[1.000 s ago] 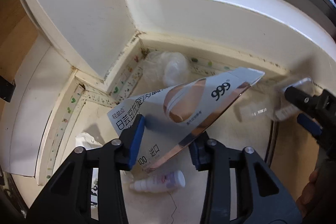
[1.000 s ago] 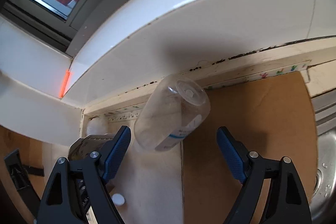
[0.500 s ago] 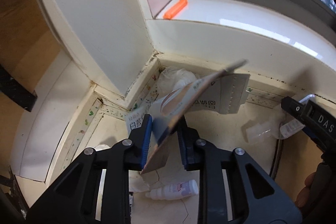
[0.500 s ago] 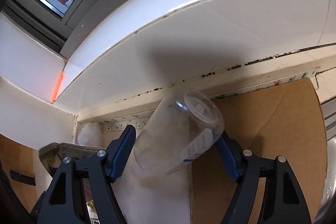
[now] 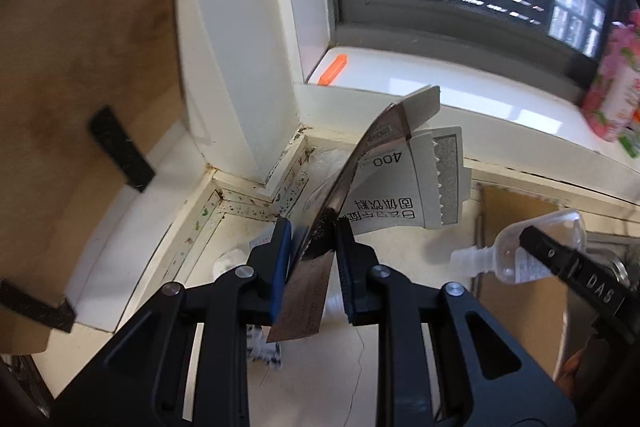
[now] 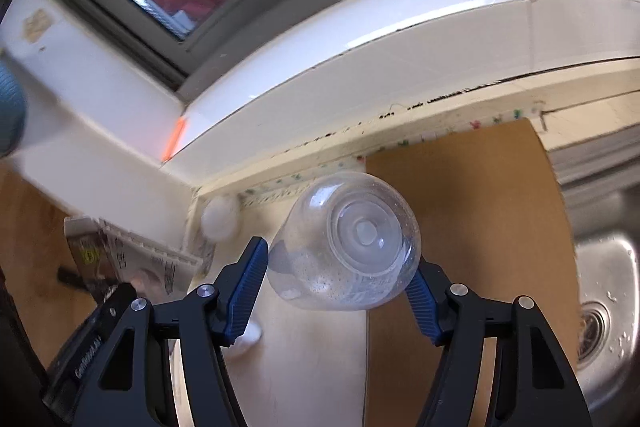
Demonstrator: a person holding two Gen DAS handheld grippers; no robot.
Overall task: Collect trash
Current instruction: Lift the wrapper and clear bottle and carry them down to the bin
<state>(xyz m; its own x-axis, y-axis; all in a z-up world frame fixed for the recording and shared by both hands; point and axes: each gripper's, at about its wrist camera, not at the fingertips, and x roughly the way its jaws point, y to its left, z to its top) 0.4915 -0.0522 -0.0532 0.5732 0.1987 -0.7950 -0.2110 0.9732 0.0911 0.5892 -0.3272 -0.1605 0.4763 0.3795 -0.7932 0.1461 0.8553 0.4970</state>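
A flattened white printed carton [image 5: 400, 183] with a shiny inner side stands edge-on between the pads of my left gripper [image 5: 312, 231], which is shut on it above the counter corner. The carton [image 6: 132, 251] also shows at the left of the right wrist view. A clear plastic bottle [image 6: 352, 247], base toward the camera, sits between the blue pads of my right gripper [image 6: 338, 263]. Those jaws are closing and both pads press the bottle, which hangs off the counter. From the left wrist view the same bottle [image 5: 516, 247] points its white cap leftward in the right gripper [image 5: 560, 259].
An orange object [image 5: 332, 69] lies on the window sill, with a pink packet [image 5: 612, 95] further right. A small white bottle [image 5: 228, 263] and a printed wrapper [image 5: 264, 347] lie on the counter. A brown cardboard sheet [image 6: 480, 207] borders the steel sink [image 6: 600, 287].
Both grippers rose from the counter. The left one shut on the carton, pressing it flat and lifting it. The right jaws narrowed onto the clear bottle and lifted it.
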